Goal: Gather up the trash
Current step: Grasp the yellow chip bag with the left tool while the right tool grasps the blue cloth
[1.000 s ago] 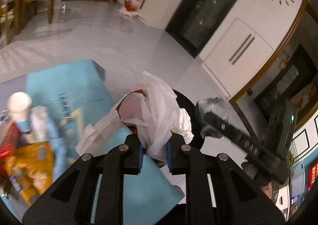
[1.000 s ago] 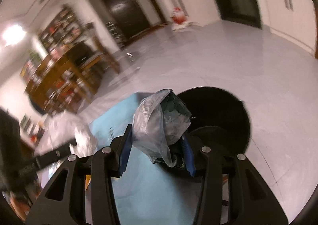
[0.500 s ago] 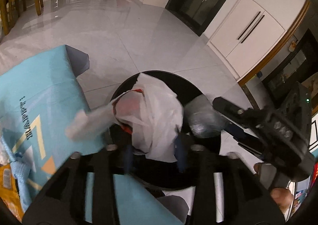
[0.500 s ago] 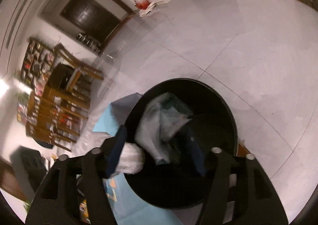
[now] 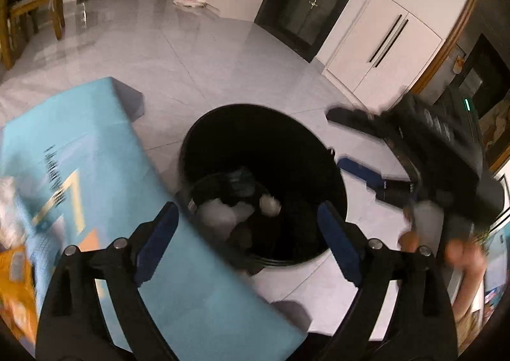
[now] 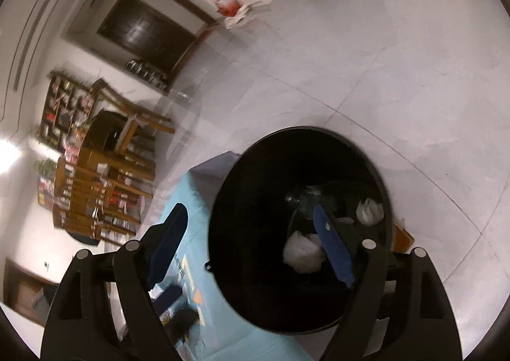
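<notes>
While jaws gape, trash [image 5: 223,214] lies below

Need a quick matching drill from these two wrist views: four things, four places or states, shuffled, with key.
1. left gripper
2. black bin
3. white crumpled bags
4. orange packet

A. on the blue tablecloth
B. jaws open, nothing between them
C. at the bottom of the bin
D. on the floor beside the table

Pairs: 1-B, 2-D, 3-C, 4-A
</notes>
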Demonstrator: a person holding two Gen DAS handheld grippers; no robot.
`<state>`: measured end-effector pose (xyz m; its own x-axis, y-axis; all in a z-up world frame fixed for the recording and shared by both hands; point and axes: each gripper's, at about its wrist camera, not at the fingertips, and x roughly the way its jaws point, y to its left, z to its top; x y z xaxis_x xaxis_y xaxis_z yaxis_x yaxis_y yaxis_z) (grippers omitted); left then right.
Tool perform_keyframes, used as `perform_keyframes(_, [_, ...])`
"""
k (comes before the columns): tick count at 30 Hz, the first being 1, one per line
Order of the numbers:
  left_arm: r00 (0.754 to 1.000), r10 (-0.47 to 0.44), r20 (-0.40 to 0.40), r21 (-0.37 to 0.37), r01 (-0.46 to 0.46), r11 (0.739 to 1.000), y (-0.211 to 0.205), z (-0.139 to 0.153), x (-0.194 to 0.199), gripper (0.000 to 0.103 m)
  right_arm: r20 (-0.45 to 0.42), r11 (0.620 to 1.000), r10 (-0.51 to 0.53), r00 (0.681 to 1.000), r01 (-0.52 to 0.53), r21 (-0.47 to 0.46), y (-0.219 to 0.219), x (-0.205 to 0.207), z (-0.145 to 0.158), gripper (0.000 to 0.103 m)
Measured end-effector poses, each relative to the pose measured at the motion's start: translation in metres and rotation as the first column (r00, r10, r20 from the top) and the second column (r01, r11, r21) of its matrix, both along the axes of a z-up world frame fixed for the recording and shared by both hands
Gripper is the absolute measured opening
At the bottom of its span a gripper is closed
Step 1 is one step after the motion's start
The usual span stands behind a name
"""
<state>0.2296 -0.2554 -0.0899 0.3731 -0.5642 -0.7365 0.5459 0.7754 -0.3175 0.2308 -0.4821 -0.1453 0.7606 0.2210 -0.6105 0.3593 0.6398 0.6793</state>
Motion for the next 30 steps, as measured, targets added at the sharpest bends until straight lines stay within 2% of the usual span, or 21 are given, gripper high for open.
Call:
perform_keyframes(5, [0.999, 0.005, 0.039, -0.015, -0.004, 1.000, 0.046, 0.004, -0.044, 0.091, 0.028, 0.991, 0.121, 0.992, -0.119, -0.059, 0.038, 0.008, 0.014, 0.080])
perform_keyframes(8, [0.997, 0.058, 0.056, -0.027, -0.057, 0.998, 0.091, 0.008, -0.062, 0.093, 0.034, 0.975, 0.214, 0.976, -0.211, -0.072, 0.071, 0.013, 0.018, 0.080])
perform_keyframes(10, [0.989, 0.128, 0.072, -0.026, -0.127, 0.992, 0.130, 0.011, -0.070, 0.093, 0.031, 0.963, 0.261, 0.965, -0.258, -0.074, 0.088, 0.014, 0.019, 0.080])
perform_keyframes(14, [0.952, 0.292, 0.095, -0.021, -0.291, 0.956, 0.212, 0.016, -0.081, 0.094, 0.012, 0.935, 0.347, 0.938, -0.344, -0.085, 0.123, 0.019, 0.019, 0.080])
perform_keyframes(15, [0.936, 0.339, 0.094, -0.020, -0.339, 0.941, 0.238, 0.017, -0.083, 0.094, 0.005, 0.926, 0.370, 0.929, -0.368, -0.086, 0.134, 0.019, 0.018, 0.080])
perform_keyframes(18, [0.920, 0.384, 0.085, 0.002, -0.385, 0.923, 0.283, 0.016, -0.086, 0.094, -0.013, 0.901, 0.426, 0.905, -0.425, -0.083, 0.159, 0.019, 0.014, 0.080])
perform_keyframes(20, [0.920, 0.384, 0.082, 0.037, -0.388, 0.921, 0.300, 0.017, -0.078, 0.094, -0.034, 0.882, 0.462, 0.886, -0.463, -0.085, 0.178, 0.021, 0.010, 0.080])
perform_keyframes(23, [0.937, 0.346, 0.036, 0.026, -0.347, 0.937, 0.309, 0.013, -0.064, 0.094, -0.087, 0.844, 0.516, 0.852, -0.523, -0.117, 0.205, 0.027, 0.002, 0.080])
perform_keyframes(26, [0.942, 0.336, 0.008, 0.022, -0.336, 0.942, 0.299, 0.005, -0.051, 0.094, -0.146, 0.796, 0.567, 0.811, -0.585, -0.157, 0.231, 0.038, -0.009, 0.080])
perform_keyframes(29, [0.946, 0.322, -0.031, 0.005, -0.322, 0.947, 0.283, -0.008, -0.040, 0.094, -0.204, 0.777, 0.570, 0.796, -0.603, -0.183, 0.245, 0.050, -0.022, 0.080])
perform_keyframes(30, [0.946, 0.323, -0.034, 0.023, -0.323, 0.946, 0.277, -0.010, -0.038, 0.094, -0.219, 0.773, 0.569, 0.793, -0.606, -0.187, 0.248, 0.053, -0.027, 0.080])
